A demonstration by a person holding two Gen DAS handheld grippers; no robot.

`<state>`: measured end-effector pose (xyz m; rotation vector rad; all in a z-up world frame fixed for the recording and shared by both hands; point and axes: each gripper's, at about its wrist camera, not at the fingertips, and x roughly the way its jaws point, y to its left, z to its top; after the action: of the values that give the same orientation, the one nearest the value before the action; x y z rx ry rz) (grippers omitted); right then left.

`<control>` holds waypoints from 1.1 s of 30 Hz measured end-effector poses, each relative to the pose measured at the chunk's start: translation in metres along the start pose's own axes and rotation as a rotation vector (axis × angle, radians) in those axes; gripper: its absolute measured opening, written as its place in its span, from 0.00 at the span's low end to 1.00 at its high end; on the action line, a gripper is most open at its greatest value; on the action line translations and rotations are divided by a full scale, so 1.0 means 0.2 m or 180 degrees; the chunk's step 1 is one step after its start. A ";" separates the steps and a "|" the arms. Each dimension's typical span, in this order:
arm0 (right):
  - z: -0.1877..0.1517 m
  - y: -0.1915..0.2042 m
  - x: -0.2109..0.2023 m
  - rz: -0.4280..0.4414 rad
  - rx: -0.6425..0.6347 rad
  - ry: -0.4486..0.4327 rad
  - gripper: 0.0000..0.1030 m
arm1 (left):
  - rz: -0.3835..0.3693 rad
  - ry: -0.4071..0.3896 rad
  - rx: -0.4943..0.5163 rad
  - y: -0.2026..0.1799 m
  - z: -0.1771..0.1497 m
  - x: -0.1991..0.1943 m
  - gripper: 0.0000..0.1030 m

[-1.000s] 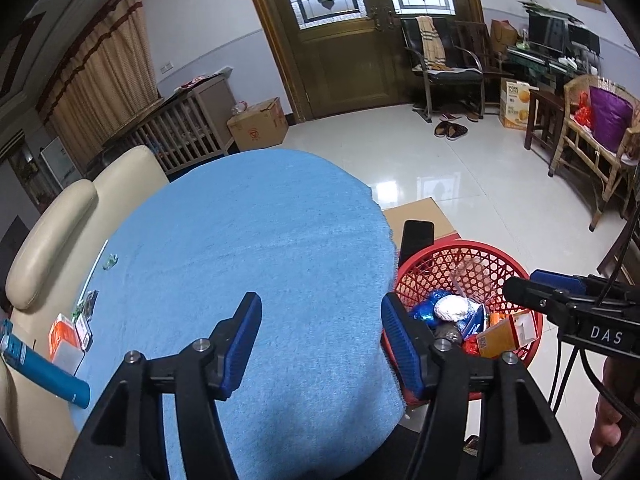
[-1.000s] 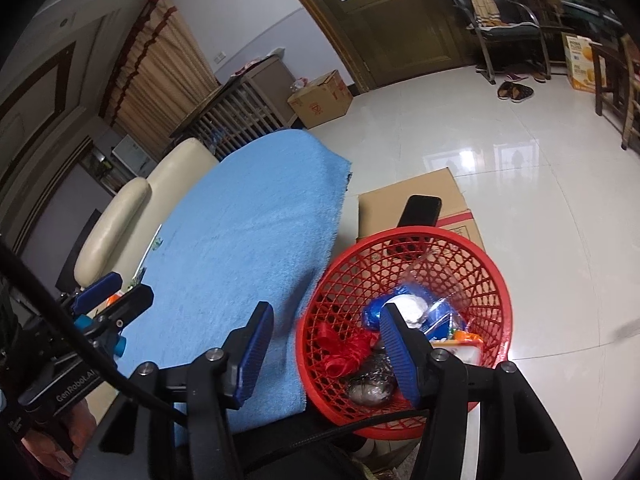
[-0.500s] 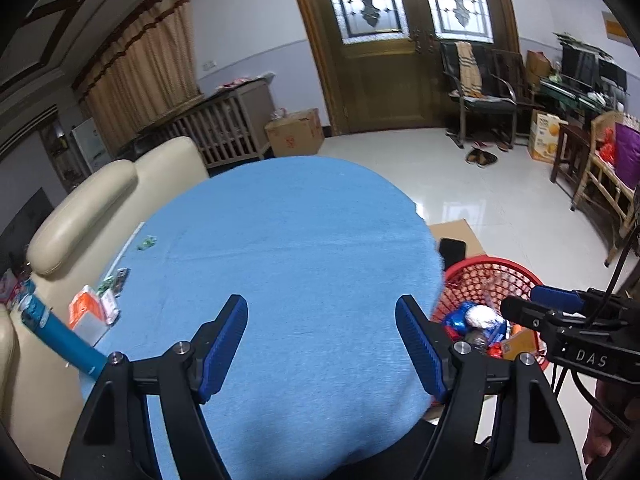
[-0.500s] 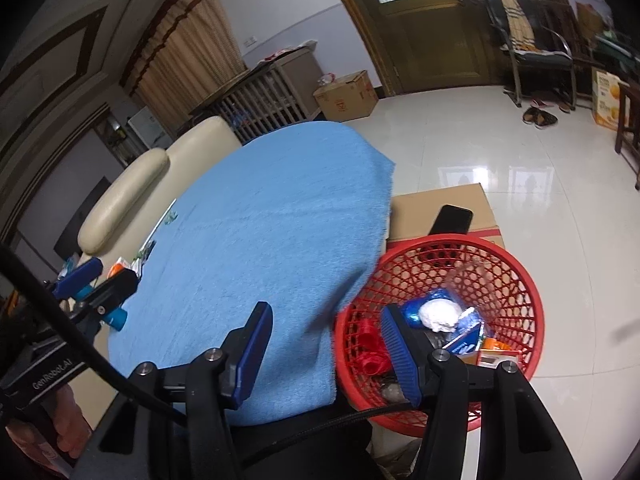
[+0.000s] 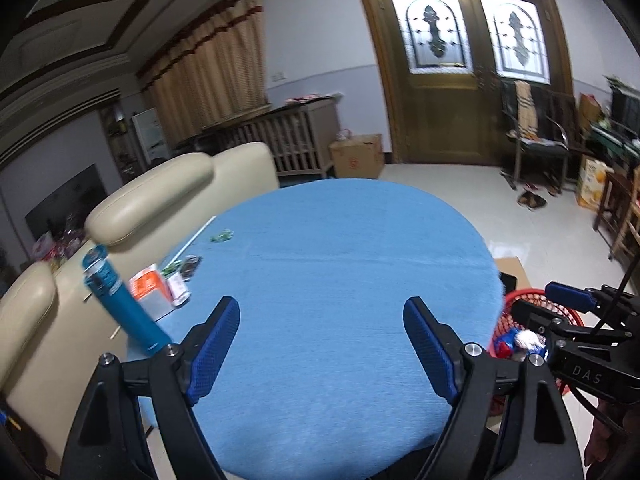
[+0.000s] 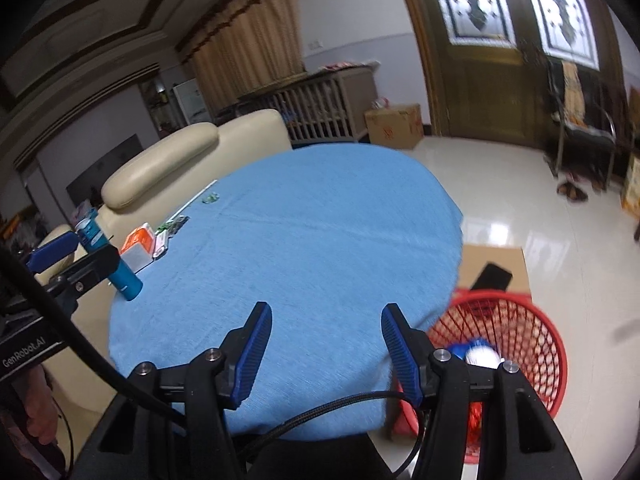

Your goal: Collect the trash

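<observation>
A round table with a blue cloth [image 5: 352, 280] fills both views. My left gripper [image 5: 322, 346] is open and empty over its near edge. My right gripper [image 6: 326, 350] is open and empty too; it shows in the left wrist view [image 5: 568, 304] above a red mesh basket [image 6: 520, 344] of trash on the floor at the right, which also shows in the left wrist view [image 5: 532, 312]. At the table's left edge lie a blue bottle [image 5: 120, 304], an orange-and-white carton [image 5: 150, 286], small wrappers [image 5: 188, 266] and a green scrap [image 5: 222, 235].
A cream sofa [image 5: 152, 196] stands against the table's left side. A cardboard box [image 6: 492, 260] with a black phone [image 6: 492, 276] on it sits behind the basket. A crib [image 5: 292, 140], a box, chairs and doors stand farther back on the tiled floor.
Both grippers have tilted up and swung left, from over the basket toward the table. The bottle, carton and wrappers at the left edge have come further into view. Both grippers stayed open.
</observation>
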<state>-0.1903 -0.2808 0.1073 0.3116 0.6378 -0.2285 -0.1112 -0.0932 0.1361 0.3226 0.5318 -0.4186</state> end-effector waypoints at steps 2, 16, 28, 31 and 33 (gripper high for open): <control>0.03 0.08 -0.01 -0.0010 -0.0103 -0.0067 0.60 | 0.0026 0.0005 -0.0085 0.06 -0.01 -0.01 0.82; 0.09 0.47 -0.01 0.0042 -0.0306 -0.0167 0.65 | 0.0312 0.0087 -0.0519 0.41 -0.10 -0.05 0.82; 0.00 0.58 -0.02 0.0000 -0.0410 -0.0207 0.65 | 0.0435 0.0019 -0.0654 0.50 -0.16 -0.10 0.82; -0.02 0.59 -0.02 0.0021 -0.0459 -0.0211 0.65 | 0.0442 0.0022 -0.0653 0.50 -0.17 -0.10 0.82; -0.02 0.60 -0.02 0.0029 -0.0482 -0.0216 0.65 | 0.0457 0.0024 -0.0646 0.50 -0.17 -0.10 0.82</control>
<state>-0.1603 -0.1666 0.1325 0.1603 0.5831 -0.1802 -0.0938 0.0127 0.1382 0.1657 0.5500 -0.2222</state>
